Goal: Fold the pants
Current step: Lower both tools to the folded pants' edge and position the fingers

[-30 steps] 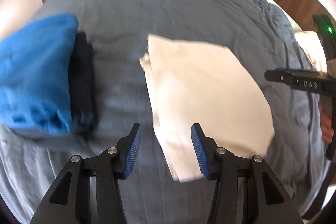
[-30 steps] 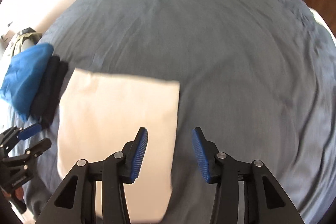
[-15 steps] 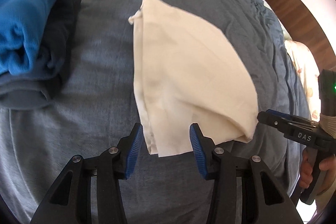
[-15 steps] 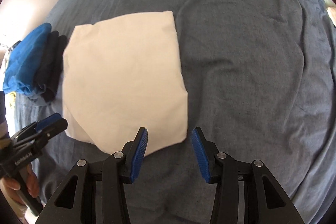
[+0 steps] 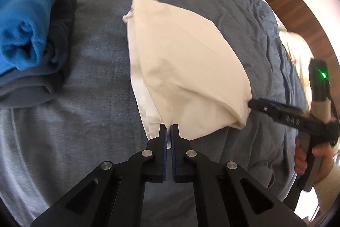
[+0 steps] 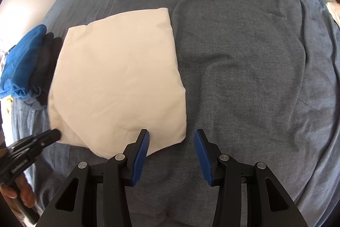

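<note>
The cream pants [image 5: 180, 69] lie already folded into a flat, rounded packet in the middle of the left wrist frame, on the grey-blue bedcover [image 5: 95, 82]; in the right wrist frame they fill the centre left. The cloth looks like a light woven cotton, matte and soft, with a stitched seam running down toward the lower edge and several layers showing as stepped pale edges along the packet's left side. It should weigh little, bend anywhere and slide layer over layer, so a pinch through all the layers at an edge or corner is likely the safest hold (a grab at the top layer alone would probably peel the fold open).

The left gripper [image 5: 169, 129] has its jaws pressed together on the packet's lower edge, with cloth caught between the pads. The right gripper [image 6: 171, 139] stands half open over the packet's lower right corner: its left pad sits above the cloth, its right pad over the bare cover, and it holds nothing.

At the left edge of both frames sits a stack of folded clothes [image 5: 31, 20], bright blue fleecy fabric over dark, thicker pieces, near the pants but apart from them.
</note>
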### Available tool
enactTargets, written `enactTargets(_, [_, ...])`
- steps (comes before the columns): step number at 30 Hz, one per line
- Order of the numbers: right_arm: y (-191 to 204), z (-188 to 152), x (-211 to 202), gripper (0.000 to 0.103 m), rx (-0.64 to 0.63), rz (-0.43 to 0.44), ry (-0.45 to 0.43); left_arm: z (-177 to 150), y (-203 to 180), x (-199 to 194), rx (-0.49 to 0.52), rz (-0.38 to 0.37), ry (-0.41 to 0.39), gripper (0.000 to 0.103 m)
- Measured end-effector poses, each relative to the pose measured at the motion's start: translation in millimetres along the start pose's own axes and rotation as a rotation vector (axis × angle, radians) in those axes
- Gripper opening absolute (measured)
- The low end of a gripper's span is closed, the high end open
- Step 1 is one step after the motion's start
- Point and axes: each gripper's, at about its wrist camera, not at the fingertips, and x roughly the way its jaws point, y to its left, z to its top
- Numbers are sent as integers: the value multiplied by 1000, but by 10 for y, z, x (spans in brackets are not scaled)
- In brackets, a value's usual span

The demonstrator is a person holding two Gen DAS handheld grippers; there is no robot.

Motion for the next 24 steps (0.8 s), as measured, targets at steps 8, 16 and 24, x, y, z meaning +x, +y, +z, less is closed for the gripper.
enactTargets(8, [-4,37,159,45,-27,-68,4,-3,19,45,71,71,58,2])
enactTargets(16, [-33,67,240,45,-22,-119,34,-42,69,191,83,134,125,18])
enactTargets(24, [63,160,-187,45,-87,-129,-76,158,-137,-247,152,269,-62,50])
